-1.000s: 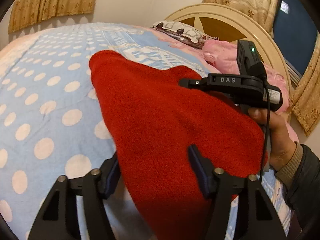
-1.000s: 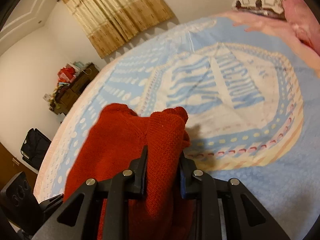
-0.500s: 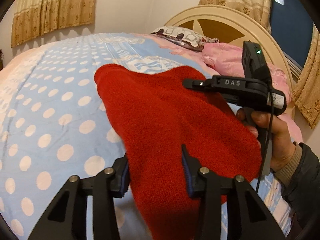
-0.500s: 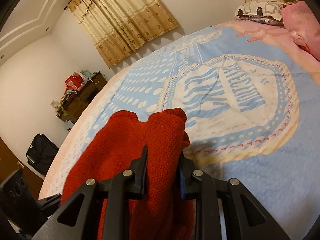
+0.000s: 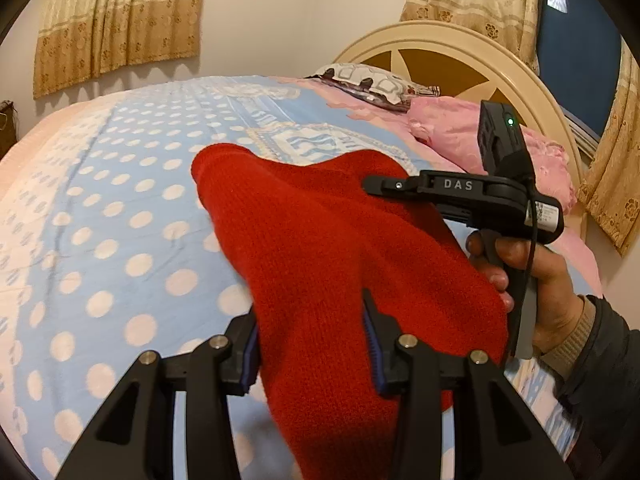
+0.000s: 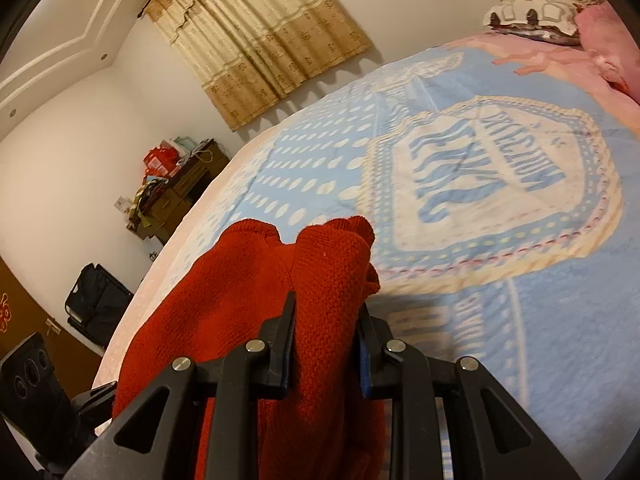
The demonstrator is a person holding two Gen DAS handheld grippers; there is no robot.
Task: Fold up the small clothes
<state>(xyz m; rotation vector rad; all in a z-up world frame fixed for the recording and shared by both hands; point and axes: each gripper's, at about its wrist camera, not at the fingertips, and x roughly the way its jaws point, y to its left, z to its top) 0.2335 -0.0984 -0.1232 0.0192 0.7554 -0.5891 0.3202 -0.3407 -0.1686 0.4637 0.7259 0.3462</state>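
Note:
A red knitted garment [image 5: 320, 240] hangs bunched between my two grippers above the blue dotted bedspread [image 5: 100, 220]. My left gripper [image 5: 310, 312] is shut on one thick fold of it, the knit filling the gap between the pads. In the right wrist view my right gripper [image 6: 327, 304] is shut on another bunched edge of the red garment [image 6: 240, 300], whose top sticks out past the fingertips. A person's hand [image 5: 532, 276] holds the right tool at the garment's right side. The garment's lower part is hidden below both cameras.
The bedspread [image 6: 520, 320] spreads wide ahead. A patterned pillow [image 5: 368, 84], a pink quilt [image 5: 460, 128] and a cream headboard [image 5: 440, 48] lie at the bed's head. Past the bed's far side stand a cluttered dresser [image 6: 176, 196], a black bag [image 6: 96, 304] and a speaker [image 6: 28, 376].
The left jaws have narrowed onto the red knit. Both grippers have risen and shifted with the garment, so more wall and curtain show above the bed.

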